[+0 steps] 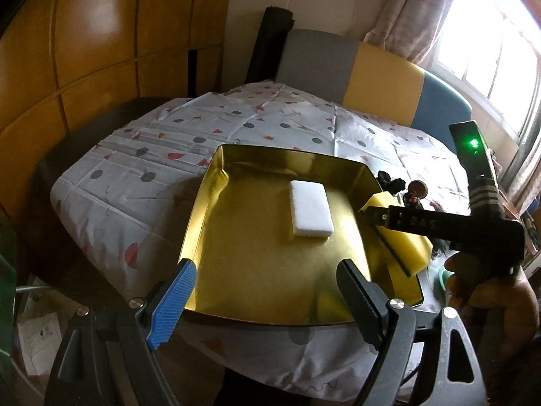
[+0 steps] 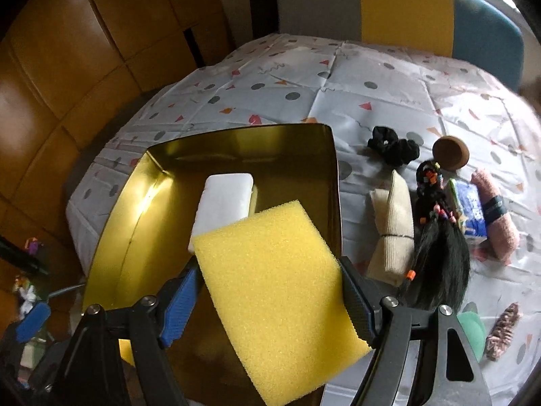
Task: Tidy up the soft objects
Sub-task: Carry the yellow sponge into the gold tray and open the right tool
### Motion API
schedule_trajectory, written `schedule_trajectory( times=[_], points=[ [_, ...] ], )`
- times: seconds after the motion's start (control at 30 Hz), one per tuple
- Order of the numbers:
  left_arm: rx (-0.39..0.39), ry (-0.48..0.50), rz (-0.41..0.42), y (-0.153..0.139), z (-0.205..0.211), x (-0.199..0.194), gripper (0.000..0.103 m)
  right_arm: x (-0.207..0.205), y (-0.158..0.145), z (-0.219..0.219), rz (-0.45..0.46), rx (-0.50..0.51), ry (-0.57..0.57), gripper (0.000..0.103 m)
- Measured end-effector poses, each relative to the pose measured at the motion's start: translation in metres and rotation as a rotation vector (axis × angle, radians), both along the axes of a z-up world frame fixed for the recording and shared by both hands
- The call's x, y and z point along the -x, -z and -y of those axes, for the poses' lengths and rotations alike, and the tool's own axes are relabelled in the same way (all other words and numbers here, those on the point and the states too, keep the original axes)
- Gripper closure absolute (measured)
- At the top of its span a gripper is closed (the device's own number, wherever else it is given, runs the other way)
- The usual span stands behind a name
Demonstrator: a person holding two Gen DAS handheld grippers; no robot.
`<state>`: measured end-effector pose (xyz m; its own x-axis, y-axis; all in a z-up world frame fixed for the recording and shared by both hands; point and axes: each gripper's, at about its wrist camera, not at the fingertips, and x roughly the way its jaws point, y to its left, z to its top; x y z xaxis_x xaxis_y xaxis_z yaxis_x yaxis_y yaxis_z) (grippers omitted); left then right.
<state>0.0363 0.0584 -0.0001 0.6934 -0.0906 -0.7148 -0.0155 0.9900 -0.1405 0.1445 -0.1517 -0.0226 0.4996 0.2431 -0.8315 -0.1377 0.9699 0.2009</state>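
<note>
A gold tin tray [image 1: 209, 209] lies on the patterned tablecloth, and a white foam block [image 1: 310, 208] rests flat inside it. My left gripper [image 1: 267, 294] hangs open over the tray's near edge with nothing between its fingers. My right gripper [image 2: 270, 304] is shut on a yellow sponge [image 2: 277, 291], gripping it by its two long sides. In the right wrist view the sponge hovers tilted above the tray [image 2: 118, 223], in front of the white block [image 2: 225, 203]. From the left wrist view, the right gripper [image 1: 382, 226] and the sponge [image 1: 410, 243] sit over the tray's right wall.
Right of the tray lie a black scrunchie [image 2: 392, 147], a wooden knob [image 2: 451, 154], a beige cloth roll [image 2: 394, 226], a black beaded hairpiece [image 2: 436, 247], a blue-white packet [image 2: 468, 209], a pink fuzzy roll [image 2: 497, 220] and a green thing [image 2: 471, 331]. A chair [image 1: 372, 67] stands behind the table.
</note>
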Motion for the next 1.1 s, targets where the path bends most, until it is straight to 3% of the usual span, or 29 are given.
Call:
schedule_trajectory(
  times=[0.17, 0.53, 0.83, 1.1],
  points=[
    [0.000, -0.019, 0.001, 0.000, -0.004, 0.001, 0.017, 0.001, 0.000, 0.001, 0.014, -0.016, 0.034, 0.025],
    [-0.009, -0.038, -0.008, 0.004, -0.007, 0.000, 0.017, -0.012, -0.009, 0.004, -0.010, -0.202, 0.083, 0.025],
    [-0.020, -0.043, -0.013, 0.006, -0.007, -0.001, 0.017, -0.010, 0.008, -0.003, -0.007, -0.141, 0.078, 0.025],
    [-0.034, -0.052, -0.021, 0.007, -0.008, -0.001, 0.017, -0.036, 0.010, -0.006, 0.024, -0.085, 0.110, 0.018]
  ],
)
